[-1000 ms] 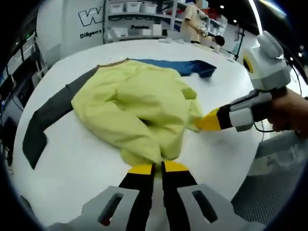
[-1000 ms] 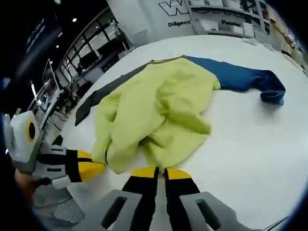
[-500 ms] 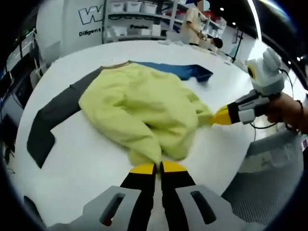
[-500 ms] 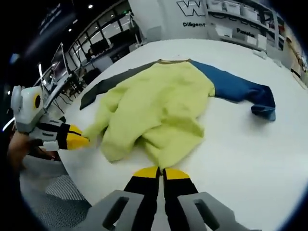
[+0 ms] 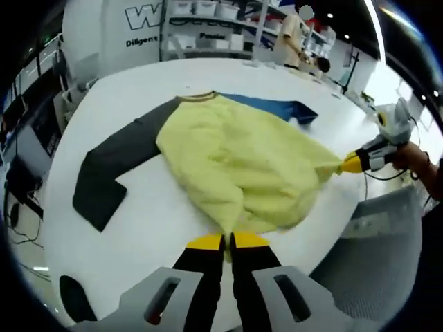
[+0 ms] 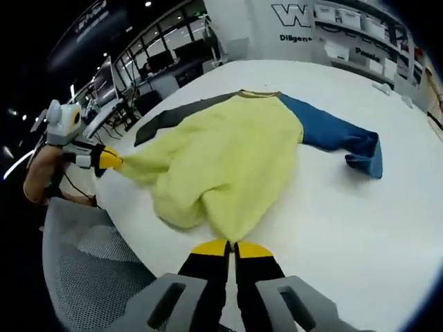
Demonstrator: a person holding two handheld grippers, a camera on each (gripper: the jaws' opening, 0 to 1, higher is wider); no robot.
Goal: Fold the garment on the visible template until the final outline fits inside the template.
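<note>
Right now my left gripper (image 5: pixel 227 240) has its yellow-tipped fingers clenched on the near hem of the garment (image 5: pixel 242 166), at 6 o'clock in the left gripper view. My right gripper (image 6: pixel 231 247) does the same w/ another bit of that hem, fingers pinched together on the fabric at 6 o'clock in the right gripper view.

Garment lies spread on the white round worktop (image 5: pixel 159 228): yellow-green body in the middle, dark grey sleeve (image 5: pixel 114 173) out toward 9 o'clock in the left gripper view, blue sleeve (image 5: pixel 284 108) toward 1 o'clock, brownish collar at the far end. Hem is pulled taut between the two grippers, so the body fans out wide near the worktop's edge.

Each gripper shows in the other's view: right one at 3 o'clock in the left gripper view, held in a hand (image 5: pixel 414 158), tip gripping the cloth; left one at 9 o'clock in the right gripper view, likewise on the hem.

Grey mesh surface (image 6: pixel 90 263) sits below the worktop edge. Shelves w/ bins (image 6: pixel 346 31) stand behind, approx 1 o'clock.
</note>
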